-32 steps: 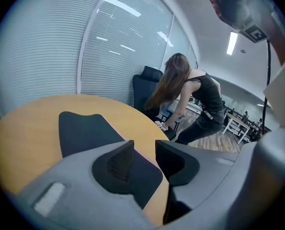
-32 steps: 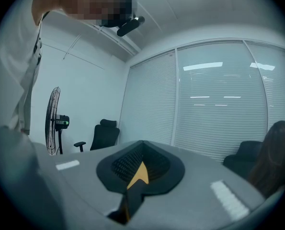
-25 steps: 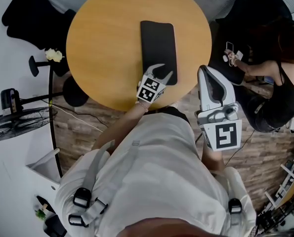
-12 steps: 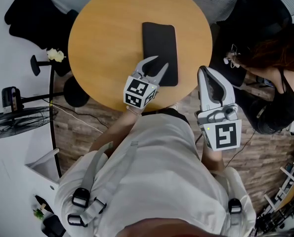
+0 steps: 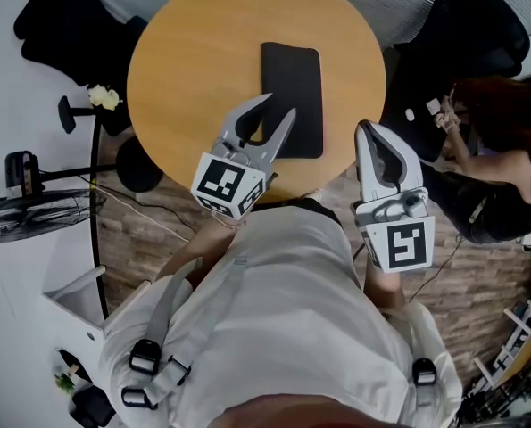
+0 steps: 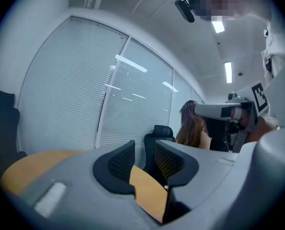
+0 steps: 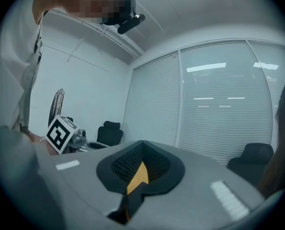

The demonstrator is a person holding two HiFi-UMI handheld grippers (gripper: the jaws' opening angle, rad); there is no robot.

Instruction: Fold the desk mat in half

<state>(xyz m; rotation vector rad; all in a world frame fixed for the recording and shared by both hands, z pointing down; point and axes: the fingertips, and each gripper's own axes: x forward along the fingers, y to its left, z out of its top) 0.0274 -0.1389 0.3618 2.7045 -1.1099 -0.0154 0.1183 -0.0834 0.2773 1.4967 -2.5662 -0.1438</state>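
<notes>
The black desk mat lies flat as a narrow rectangle on the round wooden table, right of centre. My left gripper hangs raised above the mat's near left corner, clear of it, its marker cube nearest the camera. Its jaws are open with nothing between them; in the left gripper view only the table's edge shows through the left gripper. My right gripper is off the table's right edge, level and shut, holding nothing. In the right gripper view, the right gripper has its pads meeting.
A seated person is at the right of the table, near black office chairs. Another black chair stands at the far left. A floor fan and a cable lie on the wooden floor to the left.
My left gripper has risen from the mat's near edge, moving up and to the left, empty. The mat and my right gripper have stayed put. The seated person shifted.
</notes>
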